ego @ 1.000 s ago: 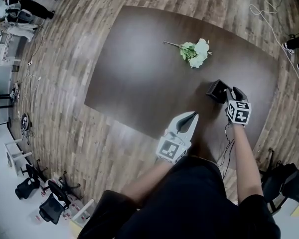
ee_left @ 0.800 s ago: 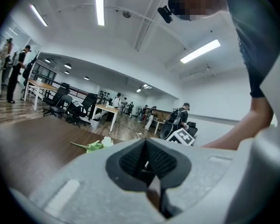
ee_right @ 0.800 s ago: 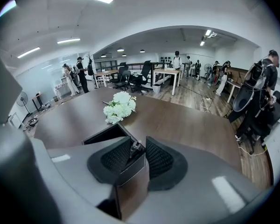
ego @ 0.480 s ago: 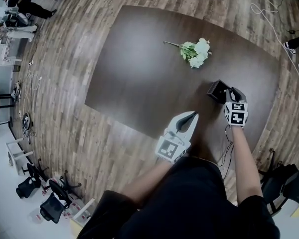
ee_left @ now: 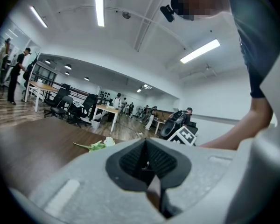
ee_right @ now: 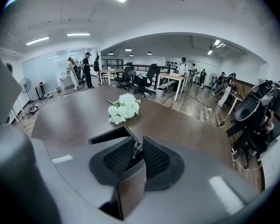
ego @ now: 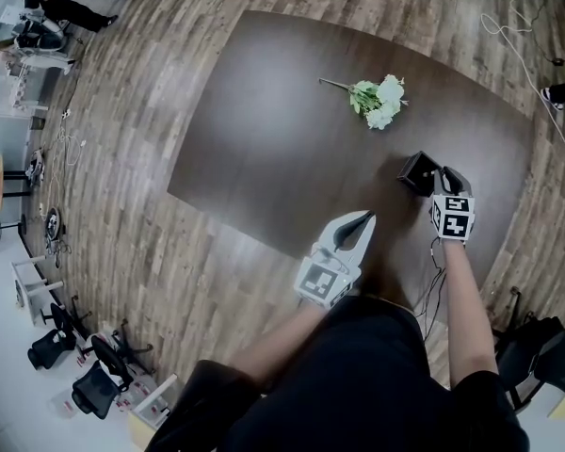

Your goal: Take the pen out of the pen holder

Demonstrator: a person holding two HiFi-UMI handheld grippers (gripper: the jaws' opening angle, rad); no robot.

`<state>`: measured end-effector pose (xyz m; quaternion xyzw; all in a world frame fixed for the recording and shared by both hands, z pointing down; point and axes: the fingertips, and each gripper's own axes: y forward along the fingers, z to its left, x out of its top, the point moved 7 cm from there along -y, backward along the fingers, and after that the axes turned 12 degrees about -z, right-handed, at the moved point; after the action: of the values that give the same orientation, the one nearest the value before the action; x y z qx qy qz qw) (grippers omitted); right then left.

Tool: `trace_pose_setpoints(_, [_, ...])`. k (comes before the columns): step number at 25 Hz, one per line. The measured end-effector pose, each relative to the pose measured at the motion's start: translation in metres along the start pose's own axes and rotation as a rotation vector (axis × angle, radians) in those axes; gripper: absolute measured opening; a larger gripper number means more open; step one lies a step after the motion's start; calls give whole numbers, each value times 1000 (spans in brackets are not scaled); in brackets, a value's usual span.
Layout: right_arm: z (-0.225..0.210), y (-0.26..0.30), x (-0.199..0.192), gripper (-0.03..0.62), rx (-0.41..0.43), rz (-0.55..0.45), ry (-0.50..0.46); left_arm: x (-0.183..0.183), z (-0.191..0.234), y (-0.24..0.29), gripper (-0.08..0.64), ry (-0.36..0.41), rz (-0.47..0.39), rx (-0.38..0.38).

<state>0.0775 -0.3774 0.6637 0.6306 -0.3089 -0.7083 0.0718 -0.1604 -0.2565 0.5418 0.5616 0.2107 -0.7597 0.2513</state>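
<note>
Tongs in the left hand (ego: 365,217) sit clenched, empty, over the near tabletop (ego: 264,130) edge. Right tongs (ee_right: 136,146) are closing on the pen (ee_right: 137,149), which stands between them in the black pen holder (ee_right: 109,135); white flowers (ee_right: 123,108) lie beyond.

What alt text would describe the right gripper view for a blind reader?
The right hand-held gripper is closing its jaws on the top of a pen at the edge of a black pen holder. Behind lies a bunch of white flowers on a brown table.
</note>
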Motion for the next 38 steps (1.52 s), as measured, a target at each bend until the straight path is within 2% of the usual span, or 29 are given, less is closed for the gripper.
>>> trace_pose_setpoints(7, [-7,-26,27,64,-19,-89,34,18,-4,3,3,14,-29,-30])
trace_pose_setpoints(13, [-7,-74,61,63,-56,-193,150,44,0,8,3,40,-72,-79])
trace_pose_setpoints(19, [11,-135,100,63,-100,-310,167,70,2,20,3,104,-75,-166])
trace_pose_setpoints(24, [19,-185,119,61,-154,-391,183,88,1,44,3,103,-83,-205])
trace_pose_setpoints(29, [23,-233,124,61,-232,-446,194,99,-11,61,3,102,-93,-259])
trace_pose_setpoints(33, [20,-264,120,61,-311,-454,163,99,-23,73,3,115,-79,-308])
trace_pose_setpoints(38, [11,-291,110,60,-369,-468,182,102,-40,78,3,133,-76,-351])
